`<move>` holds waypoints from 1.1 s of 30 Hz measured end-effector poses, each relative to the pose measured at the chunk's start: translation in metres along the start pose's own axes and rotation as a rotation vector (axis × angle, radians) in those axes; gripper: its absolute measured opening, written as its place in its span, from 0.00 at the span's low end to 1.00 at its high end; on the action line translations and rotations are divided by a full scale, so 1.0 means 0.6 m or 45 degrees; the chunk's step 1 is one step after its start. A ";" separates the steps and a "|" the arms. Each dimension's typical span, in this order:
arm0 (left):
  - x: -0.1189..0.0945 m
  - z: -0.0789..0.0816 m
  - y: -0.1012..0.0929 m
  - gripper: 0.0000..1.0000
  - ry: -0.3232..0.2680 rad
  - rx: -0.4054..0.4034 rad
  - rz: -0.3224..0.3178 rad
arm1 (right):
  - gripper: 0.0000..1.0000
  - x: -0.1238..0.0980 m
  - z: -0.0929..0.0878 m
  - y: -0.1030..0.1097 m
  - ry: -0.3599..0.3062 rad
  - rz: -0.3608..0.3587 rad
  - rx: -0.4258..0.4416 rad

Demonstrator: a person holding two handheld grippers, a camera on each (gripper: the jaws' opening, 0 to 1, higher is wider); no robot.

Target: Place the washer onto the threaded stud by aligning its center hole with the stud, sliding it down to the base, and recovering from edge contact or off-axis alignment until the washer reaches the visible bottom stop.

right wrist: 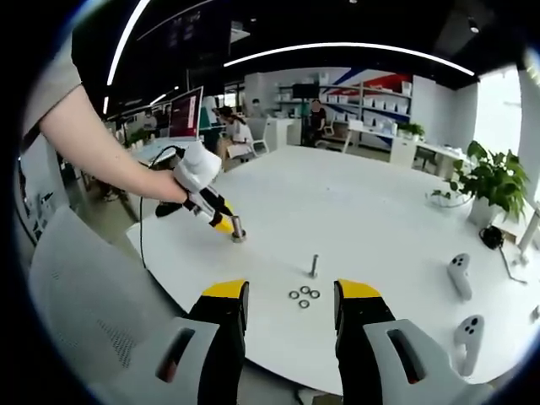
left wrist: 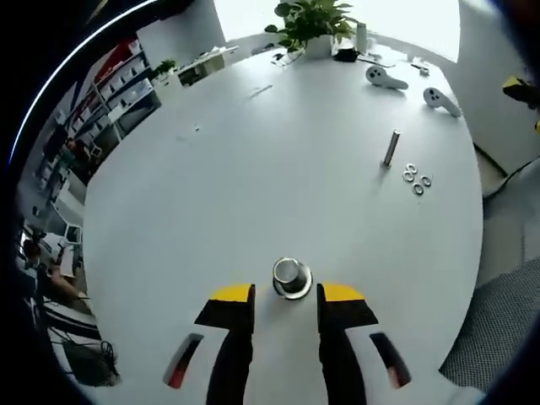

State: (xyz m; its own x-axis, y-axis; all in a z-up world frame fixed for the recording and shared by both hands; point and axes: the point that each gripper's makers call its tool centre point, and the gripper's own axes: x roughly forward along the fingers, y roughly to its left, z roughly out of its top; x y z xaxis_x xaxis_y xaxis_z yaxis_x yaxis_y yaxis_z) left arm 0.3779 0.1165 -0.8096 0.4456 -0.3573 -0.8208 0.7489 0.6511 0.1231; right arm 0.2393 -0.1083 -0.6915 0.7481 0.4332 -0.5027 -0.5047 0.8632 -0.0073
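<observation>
A thin threaded stud stands upright on the white table, with three small washers lying flat beside its base. My left gripper is open, its yellow-tipped jaws just short of a short shiny metal cylinder that sits between and slightly ahead of them. In the right gripper view the stud and the washers lie just beyond my open right gripper, which holds nothing. Farther left, a person's hand holds the left gripper down by the metal cylinder.
Two white hand controllers lie at the table's far side, near a potted plant; the same controllers appear right of my right gripper. A grey chair back stands at the table edge. Shelves and desks fill the room behind.
</observation>
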 end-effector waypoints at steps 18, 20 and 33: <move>-0.117 0.066 -0.069 0.29 -0.392 -0.088 -0.044 | 0.43 0.000 0.002 0.009 -0.011 0.033 -0.003; -0.133 0.059 -0.082 0.28 -0.399 -0.094 -0.047 | 0.43 0.000 0.003 0.010 -0.013 0.038 -0.003; -0.191 0.059 -0.120 0.31 -0.541 -0.285 -0.044 | 0.43 0.001 0.000 0.016 -0.001 0.059 -0.006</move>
State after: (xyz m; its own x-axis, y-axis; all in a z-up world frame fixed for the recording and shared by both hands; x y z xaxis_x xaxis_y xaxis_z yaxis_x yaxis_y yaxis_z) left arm 0.2904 0.0869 -0.7043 0.6181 -0.5929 -0.5162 0.6635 0.7456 -0.0620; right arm 0.2352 -0.0999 -0.6921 0.7243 0.4726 -0.5021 -0.5407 0.8412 0.0118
